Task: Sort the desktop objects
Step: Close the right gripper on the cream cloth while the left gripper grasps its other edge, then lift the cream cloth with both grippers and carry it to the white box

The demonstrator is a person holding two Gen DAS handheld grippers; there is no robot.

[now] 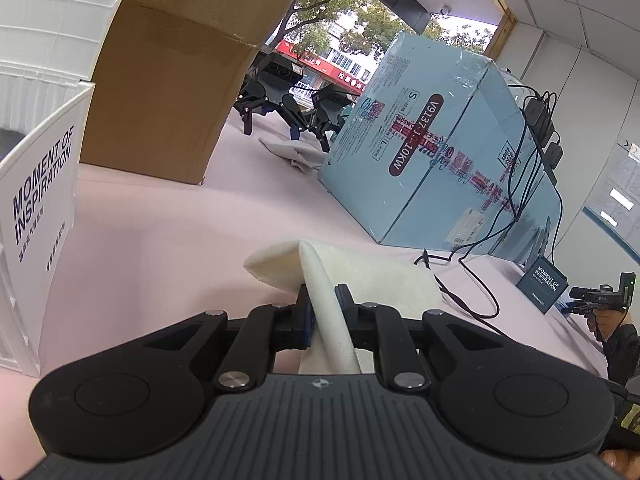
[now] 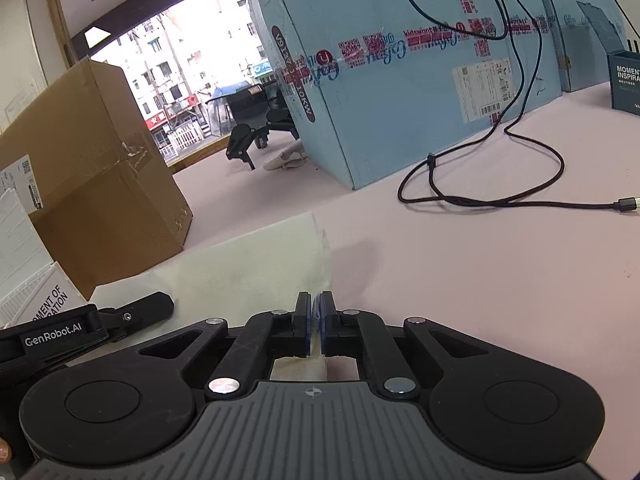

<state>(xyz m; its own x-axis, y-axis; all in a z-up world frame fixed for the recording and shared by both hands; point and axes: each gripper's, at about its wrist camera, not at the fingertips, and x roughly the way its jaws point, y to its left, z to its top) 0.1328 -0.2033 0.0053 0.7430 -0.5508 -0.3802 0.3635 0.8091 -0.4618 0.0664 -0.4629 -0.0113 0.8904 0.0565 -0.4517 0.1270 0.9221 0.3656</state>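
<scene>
1. Left wrist view: the left gripper (image 1: 323,300) is clamped on a fold of the white foam sheet (image 1: 384,276), which rises between its fingers; the rest lies ahead and to the right on the pink desk (image 1: 168,232), toward the blue box (image 1: 432,152).
2. Right wrist view: the right gripper (image 2: 316,312) pinches the foam sheet's (image 2: 248,264) right edge; the sheet runs leftward to the left gripper (image 2: 132,314), beside the brown box (image 2: 100,168).

— What is the left gripper (image 1: 323,308) doing?
— Its two fingers are pinched together on a white sheet, low in its own view.
— And the right gripper (image 2: 316,318)?
— Its blue pads (image 2: 307,332) are squeezed tight on the sheet's edge too. The left gripper shows at its 9 o'clock.
</scene>
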